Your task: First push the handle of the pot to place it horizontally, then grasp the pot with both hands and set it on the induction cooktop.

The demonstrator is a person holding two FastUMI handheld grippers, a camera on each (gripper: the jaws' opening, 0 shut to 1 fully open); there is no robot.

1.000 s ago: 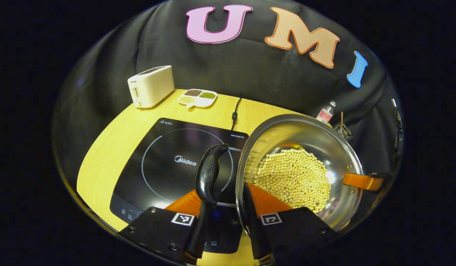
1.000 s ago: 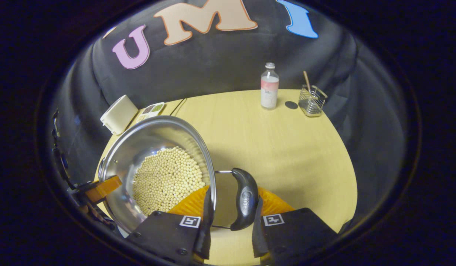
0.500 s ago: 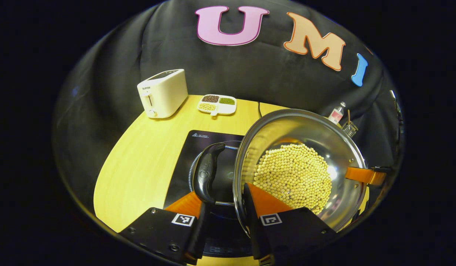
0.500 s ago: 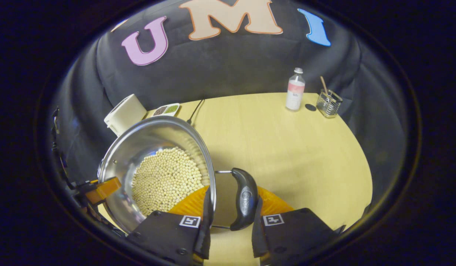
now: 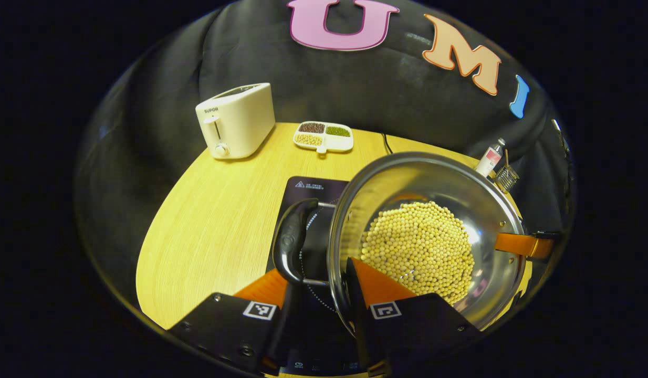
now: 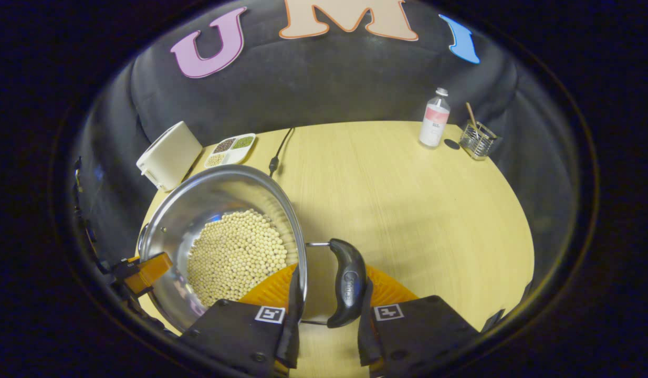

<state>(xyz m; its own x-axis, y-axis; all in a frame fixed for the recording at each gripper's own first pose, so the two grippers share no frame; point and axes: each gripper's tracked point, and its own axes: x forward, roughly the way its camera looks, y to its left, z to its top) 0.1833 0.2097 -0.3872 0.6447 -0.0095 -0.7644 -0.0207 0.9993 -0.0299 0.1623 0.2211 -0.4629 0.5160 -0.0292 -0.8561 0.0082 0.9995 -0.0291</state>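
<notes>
I've got the pot [image 5: 424, 236] up between my two grippers, carried above the wooden table [image 5: 219, 220]. In the left gripper view my left gripper [image 5: 316, 299] straddles the pot's near wall: one finger sits inside the bowl against the metal, the other is outside, under the black side handle [image 5: 292, 241], so the fingers are pinched on the pot's rim beside that handle. Below and behind the handle lies the induction cooktop [image 5: 313, 189], dark glass with a ring marking, and the pot hangs partly over it, not resting on it as far as I can tell. The pot is a shiny steel bowl holding a heap of pale yellow beans [image 5: 418, 249].

In the right gripper view my right gripper [image 6: 326, 310] does the same on the opposite side: one finger inside the pot [image 6: 219, 231] wall, the other outside by the second black handle [image 6: 345, 281], closed on the rim between them. Across the bowl I can see the other gripper [image 6: 145, 265] on the far rim.

Towards the back of the table stand a white toaster [image 5: 237, 121] and, just beside it, a small divided dish [image 5: 324, 135] with three kinds of grains. A black cable [image 6: 279, 149] runs off the table's rear edge. Far off to the right stand a clear bottle [image 6: 434, 118] and a wire holder [image 6: 476, 140] with a stick in it, close together.
</notes>
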